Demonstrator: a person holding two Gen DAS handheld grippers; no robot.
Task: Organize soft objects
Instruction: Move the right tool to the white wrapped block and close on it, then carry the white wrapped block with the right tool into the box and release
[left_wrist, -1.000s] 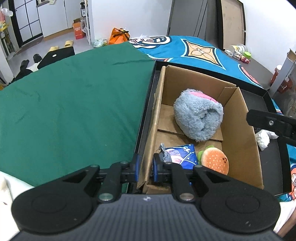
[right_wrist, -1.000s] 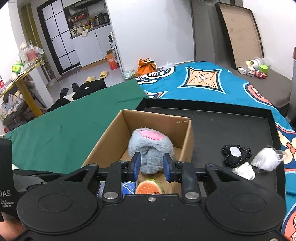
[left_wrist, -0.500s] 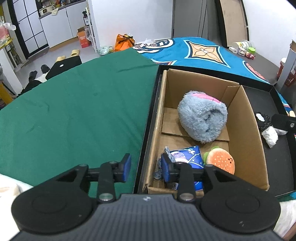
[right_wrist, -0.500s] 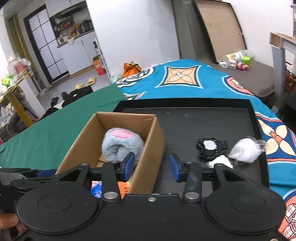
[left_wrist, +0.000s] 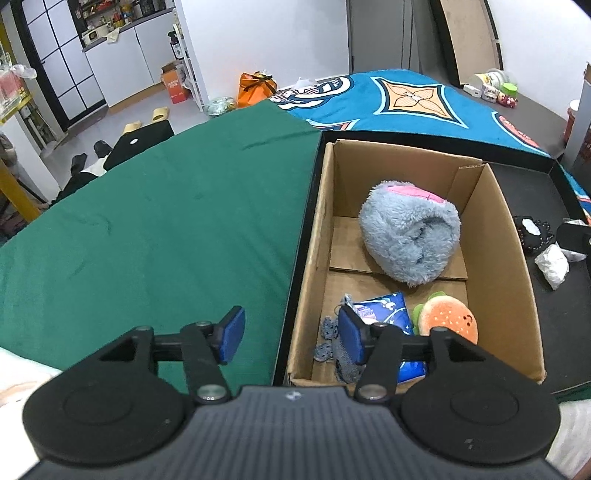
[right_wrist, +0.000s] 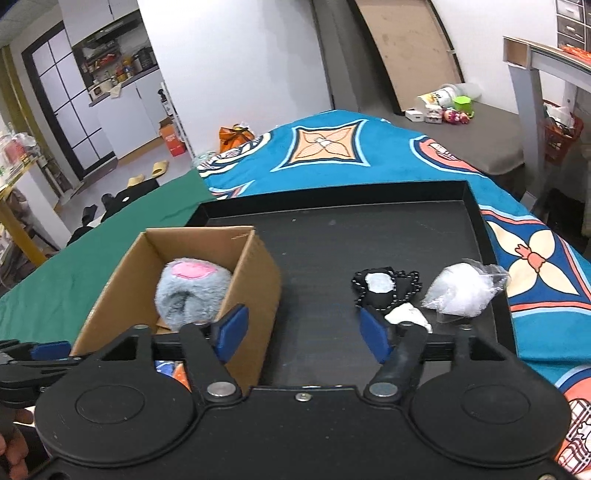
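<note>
Pouch (right_wrist: 384, 289), black with a white patch, lies on the tray (right_wrist: 332, 236) just ahead and right of the right hand-held gripper (right_wrist: 306, 334), fingers apart and empty, nearer than the left hand-held gripper (left_wrist: 290, 334), also apart.

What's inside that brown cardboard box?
A fluffy grey-and-pink plush, a burger-shaped plush, a blue printed packet and a small grey knitted item. The left gripper covers the packet's near end.
</note>
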